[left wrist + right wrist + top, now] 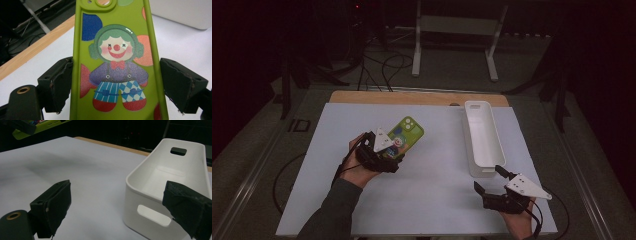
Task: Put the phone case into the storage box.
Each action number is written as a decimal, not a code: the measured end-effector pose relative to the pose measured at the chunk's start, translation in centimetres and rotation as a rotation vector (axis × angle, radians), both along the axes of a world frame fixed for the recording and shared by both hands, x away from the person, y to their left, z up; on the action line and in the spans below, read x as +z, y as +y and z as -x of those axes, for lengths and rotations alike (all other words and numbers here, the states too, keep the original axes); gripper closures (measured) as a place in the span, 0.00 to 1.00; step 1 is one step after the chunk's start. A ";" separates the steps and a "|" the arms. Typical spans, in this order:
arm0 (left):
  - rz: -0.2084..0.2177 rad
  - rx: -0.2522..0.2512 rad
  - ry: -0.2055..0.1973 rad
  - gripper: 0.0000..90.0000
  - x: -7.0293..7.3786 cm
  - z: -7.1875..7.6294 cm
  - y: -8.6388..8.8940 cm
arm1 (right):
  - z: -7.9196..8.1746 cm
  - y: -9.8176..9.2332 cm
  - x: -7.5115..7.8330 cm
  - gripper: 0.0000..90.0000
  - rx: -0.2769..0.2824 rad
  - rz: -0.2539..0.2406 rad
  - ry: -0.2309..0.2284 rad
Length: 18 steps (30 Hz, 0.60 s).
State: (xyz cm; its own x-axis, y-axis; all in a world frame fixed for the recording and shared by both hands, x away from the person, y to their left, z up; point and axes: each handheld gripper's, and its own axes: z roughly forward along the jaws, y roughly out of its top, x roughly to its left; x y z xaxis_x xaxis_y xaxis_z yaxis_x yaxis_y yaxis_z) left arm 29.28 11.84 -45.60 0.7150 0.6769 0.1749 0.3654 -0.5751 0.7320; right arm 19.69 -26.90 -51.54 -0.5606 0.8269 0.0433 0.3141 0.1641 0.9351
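Note:
A lime-green phone case (408, 131) printed with a clown (115, 50) is held above the white table sheet (427, 200), left of centre. My left gripper (391, 150) (115, 85) is shut on its lower end, one jaw pressing each long edge. My right gripper (488, 178) (120, 200) stands open near the front right of the sheet, nothing between its jaws. Just beyond it lies the near end of a long white bin (468, 135) (140, 195), which looks empty and has handle cut-outs. The case (37, 128) also appears at the top left of the right gripper view.
The sheet lies on a wooden tabletop whose edge (412, 97) shows at the back. Behind the table, a white metal stand (457, 30) and cables (387, 65) sit on the dark floor. A cable (287, 175) trails off the table's left side.

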 end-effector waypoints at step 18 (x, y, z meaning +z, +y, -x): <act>0.021 -0.051 -0.062 0.18 1.4 1.0 -0.8 | 0.1 -0.2 0.6 0.09 -0.012 -0.013 0.013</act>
State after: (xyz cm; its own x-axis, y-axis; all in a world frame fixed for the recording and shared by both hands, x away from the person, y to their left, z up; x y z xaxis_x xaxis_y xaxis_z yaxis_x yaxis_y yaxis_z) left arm 28.24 11.03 -44.23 0.7366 0.6441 0.2063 0.2896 -0.5761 0.7644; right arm 19.64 -27.13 -50.96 -0.5503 0.8327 0.0617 0.3285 0.1480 0.9328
